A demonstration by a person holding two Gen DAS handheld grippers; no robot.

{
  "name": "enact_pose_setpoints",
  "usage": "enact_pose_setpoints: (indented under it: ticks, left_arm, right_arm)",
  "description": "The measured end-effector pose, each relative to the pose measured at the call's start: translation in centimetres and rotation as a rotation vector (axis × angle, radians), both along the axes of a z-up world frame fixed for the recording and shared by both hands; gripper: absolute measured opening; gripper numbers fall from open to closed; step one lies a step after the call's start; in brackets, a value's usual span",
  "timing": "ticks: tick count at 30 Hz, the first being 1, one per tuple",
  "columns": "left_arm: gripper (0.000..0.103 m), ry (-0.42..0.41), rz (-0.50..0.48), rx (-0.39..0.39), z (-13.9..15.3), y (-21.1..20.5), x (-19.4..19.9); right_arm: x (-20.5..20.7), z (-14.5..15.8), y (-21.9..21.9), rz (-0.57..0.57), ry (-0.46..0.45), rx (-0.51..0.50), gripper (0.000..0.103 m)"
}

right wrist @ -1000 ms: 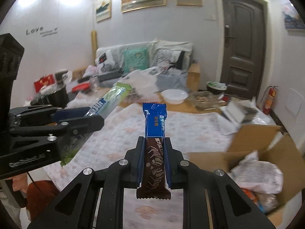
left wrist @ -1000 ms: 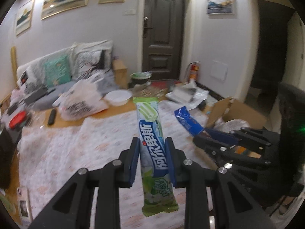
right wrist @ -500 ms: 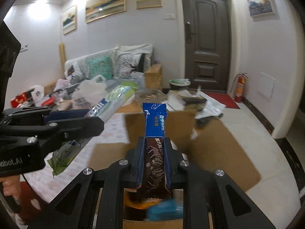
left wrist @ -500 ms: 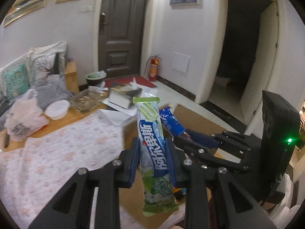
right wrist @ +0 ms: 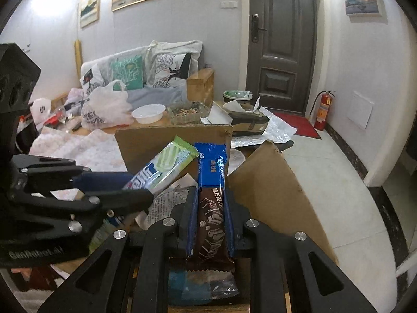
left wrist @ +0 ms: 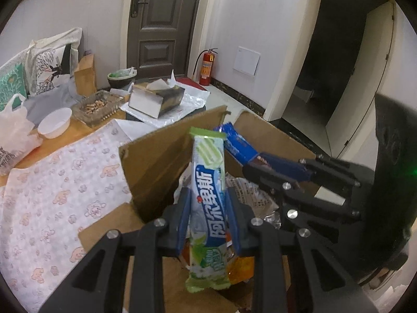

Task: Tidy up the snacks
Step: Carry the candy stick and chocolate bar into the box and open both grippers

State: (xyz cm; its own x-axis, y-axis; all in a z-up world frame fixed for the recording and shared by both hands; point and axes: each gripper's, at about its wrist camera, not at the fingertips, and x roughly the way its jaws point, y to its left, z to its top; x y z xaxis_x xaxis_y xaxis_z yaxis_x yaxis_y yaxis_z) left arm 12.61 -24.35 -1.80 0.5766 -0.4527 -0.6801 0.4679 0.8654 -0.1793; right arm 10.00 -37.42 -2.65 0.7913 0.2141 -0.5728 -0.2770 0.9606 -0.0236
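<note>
Both bars poised over the box!
Left gripper (left wrist: 207, 217) clamps the green wafer bar (left wrist: 208, 182), right gripper (right wrist: 209, 215) the blue chocolate bar (right wrist: 211, 198), above the cardboard box (right wrist: 273, 182) opening, ready for dropping in.

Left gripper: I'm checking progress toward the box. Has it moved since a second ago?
Yes. The left gripper, shut on the green snack bar, swung from over the patterned tablecloth to above the open cardboard box.
</note>
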Motion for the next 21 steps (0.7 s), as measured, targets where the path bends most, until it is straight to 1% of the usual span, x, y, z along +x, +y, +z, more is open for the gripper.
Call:
enact_pose_setpoints:
  ticks: [1, 4, 8, 13, 17, 21]
  left_arm:
    - [0.022, 0.002, 0.005, -0.003, -0.2, 0.2, 0.1]
    - [0.022, 0.014, 0.011, -0.021, -0.4, 0.5, 0.5]
    - [0.022, 0.016, 0.010, -0.012, -0.7, 0.6, 0.6]
    - [0.022, 0.030, 0.026, -0.014, -0.9, 1.5, 0.8]
    - [0.024, 0.017, 0.022, -0.013, -0.4, 1.8, 0.5]
    - [0.024, 0.012, 0.007, -0.004, -0.5, 1.4, 0.3]
  right_arm:
    - [0.0, 0.1, 0.0, 0.012, 0.005, -0.005, 0.014]
    - [1.0, 0.2, -0.1, 0.058, 0.039, -0.027, 0.014]
    - [1.2, -0.2, -0.4, 0.050, 0.062, -0.051, 0.015]
    - [0.9, -0.1, -0.7, 0.050, 0.064, -0.026, 0.016]
    - [1.1, 0.2, -0.8, 0.045, 0.070, -0.025, 0.025]
    - [0.7, 0.6, -0.7, 0.039, 0.060, -0.023, 0.027]
